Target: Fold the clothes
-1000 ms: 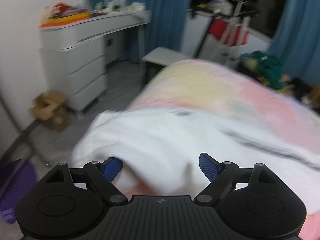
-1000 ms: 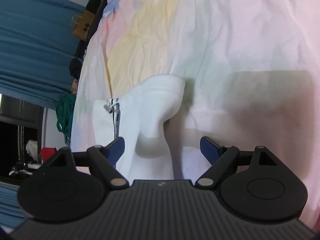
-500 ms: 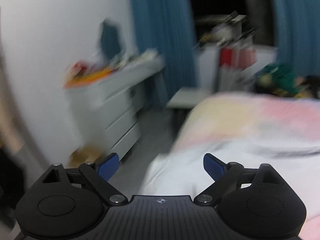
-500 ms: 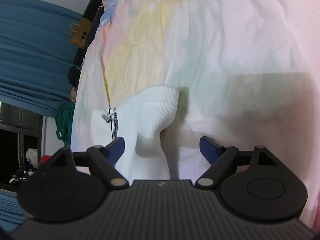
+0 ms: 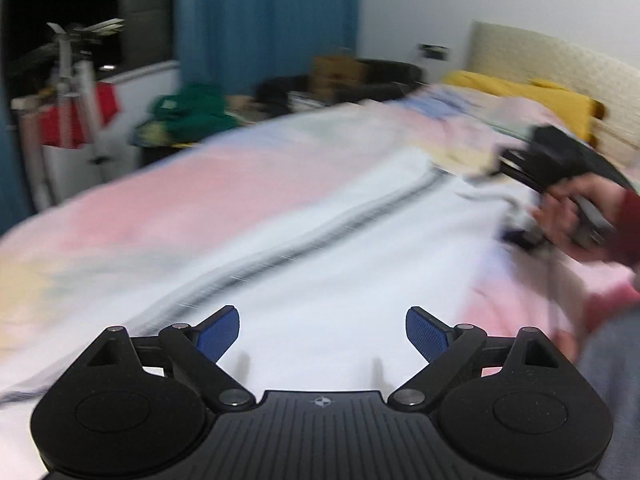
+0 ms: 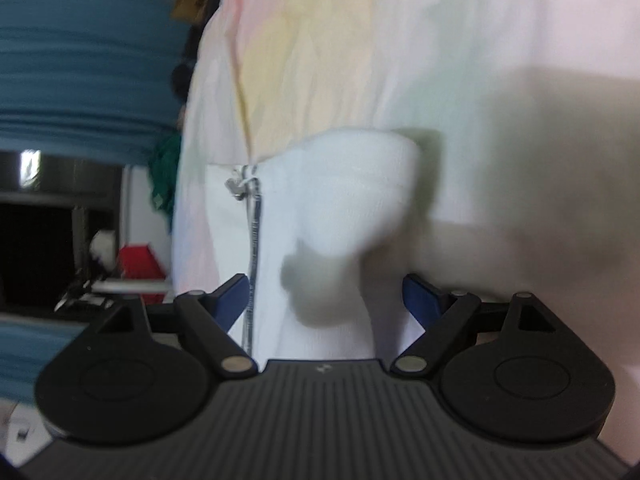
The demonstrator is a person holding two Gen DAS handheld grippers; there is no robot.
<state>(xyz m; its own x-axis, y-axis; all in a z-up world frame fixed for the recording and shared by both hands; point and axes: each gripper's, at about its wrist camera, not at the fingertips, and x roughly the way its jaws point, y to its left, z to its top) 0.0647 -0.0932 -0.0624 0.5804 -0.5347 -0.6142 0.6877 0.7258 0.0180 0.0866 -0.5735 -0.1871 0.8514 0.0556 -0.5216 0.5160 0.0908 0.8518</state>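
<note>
The white zip-up jacket [image 5: 328, 264] lies flat on the pastel bedspread [image 5: 168, 208] under both claws, the left gripper [image 5: 322, 330] empty and closing a little, the right gripper [image 6: 324, 298] wide over a bunched part, maybe a sleeve.

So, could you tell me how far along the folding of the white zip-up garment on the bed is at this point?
Early. Done: the white zip-up garment lies spread on the pastel bedspread, zipper showing. In hand: nothing gripped. The left hand-held gripper is closing slightly over bare cloth, and the right hand-held gripper stands open astride the ribbed cuff end. Left: every fold, as far as the blur shows.
</note>
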